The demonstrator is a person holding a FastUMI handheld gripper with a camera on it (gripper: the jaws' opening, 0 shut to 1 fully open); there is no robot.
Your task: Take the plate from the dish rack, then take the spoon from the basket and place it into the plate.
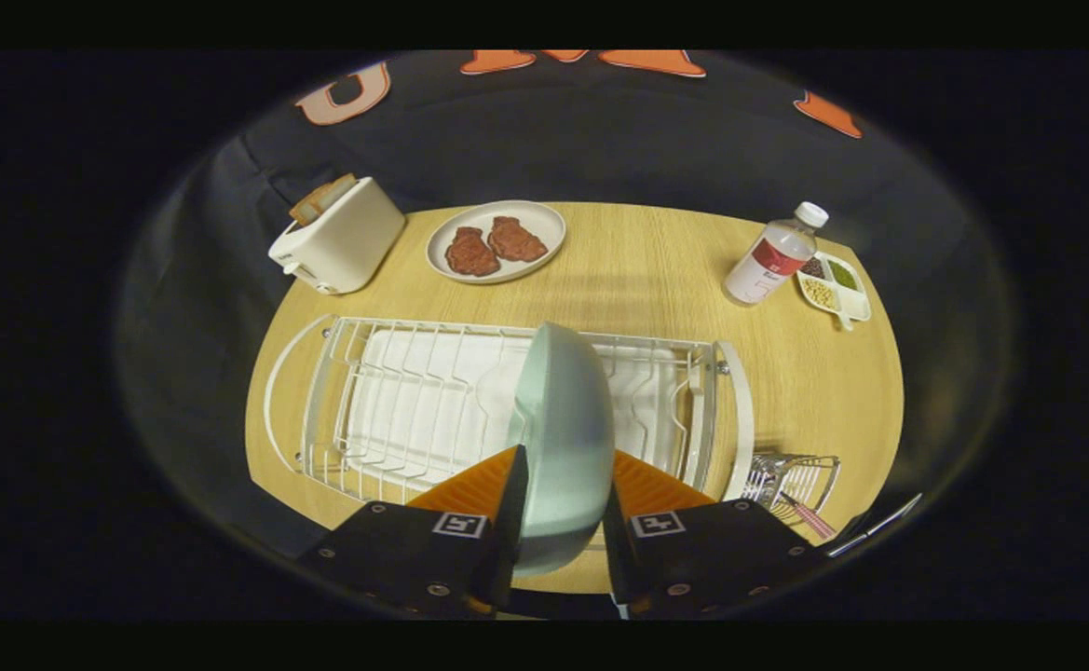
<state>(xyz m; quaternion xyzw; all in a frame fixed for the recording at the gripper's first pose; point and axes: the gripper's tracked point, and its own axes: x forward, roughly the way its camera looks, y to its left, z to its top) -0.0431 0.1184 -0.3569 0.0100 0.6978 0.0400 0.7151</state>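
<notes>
Gripping pale green plate (pixel 563 438) on edge, tool (pixel 563 508) fingers either side, above dish rack (pixel 395 401)

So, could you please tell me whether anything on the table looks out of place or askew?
Nothing is spilled or damaged. The plate stands on edge between the gripper's jaws, over the rack, which fits the task. The bottle is upright; the toaster merely sits at the table's corner.

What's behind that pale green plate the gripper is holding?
Behind the plate, gripped on edge between the fingers, the white dish rack stretches to both sides, with its white tray beneath the wires. The plate covers the rack's middle section, so what sits there cannot be seen.
</notes>
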